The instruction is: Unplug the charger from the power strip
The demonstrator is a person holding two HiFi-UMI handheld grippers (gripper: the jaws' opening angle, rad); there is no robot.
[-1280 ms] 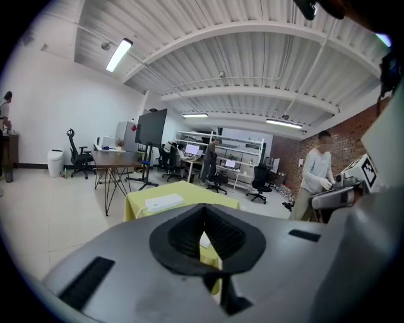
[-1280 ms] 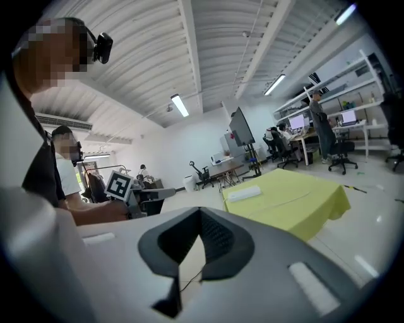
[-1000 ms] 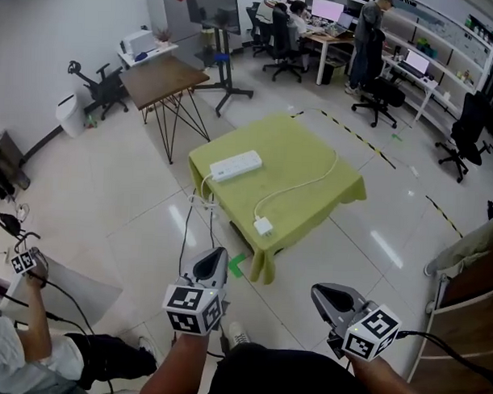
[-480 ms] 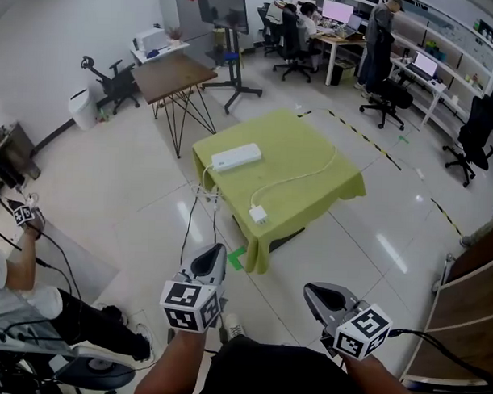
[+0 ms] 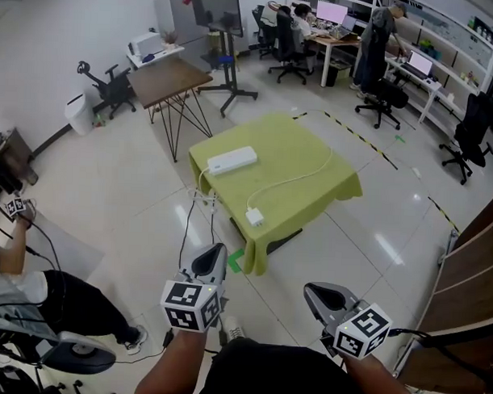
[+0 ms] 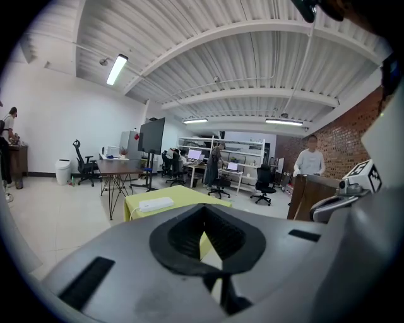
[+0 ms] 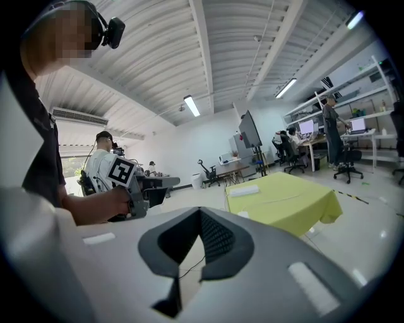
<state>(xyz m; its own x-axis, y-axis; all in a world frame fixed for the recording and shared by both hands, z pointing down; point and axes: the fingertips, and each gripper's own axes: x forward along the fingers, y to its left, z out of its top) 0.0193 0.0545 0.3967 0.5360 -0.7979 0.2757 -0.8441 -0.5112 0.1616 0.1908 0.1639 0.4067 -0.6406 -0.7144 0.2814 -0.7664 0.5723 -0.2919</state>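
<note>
Left gripper (image 5: 212, 260) and right gripper (image 5: 320, 297), each with jaws closed together and nothing between them. The left gripper view (image 6: 203, 214) and the right gripper view (image 7: 201, 217) both show only floor and room past the meeting pads. The closed, empty jaws suit carrying the tools rather than working with them, since neither is near anything to grasp.

Both are held low before the person's body, side by side and apart. Their marker cubes face the head camera and their jaws point forward and slightly downward toward the table (image 5: 311, 194), which stands well apart across open floor.

On its green cloth the power strip (image 5: 232, 160) lies near the left corner, its own cord dropping over that edge to the floor. The charger (image 5: 255, 217) lies by the near-left edge, close to the near corner and well apart from the strip. Its white cable (image 5: 300, 176) curves toward the right corner. The charger thus appears already free of the strip.
</note>
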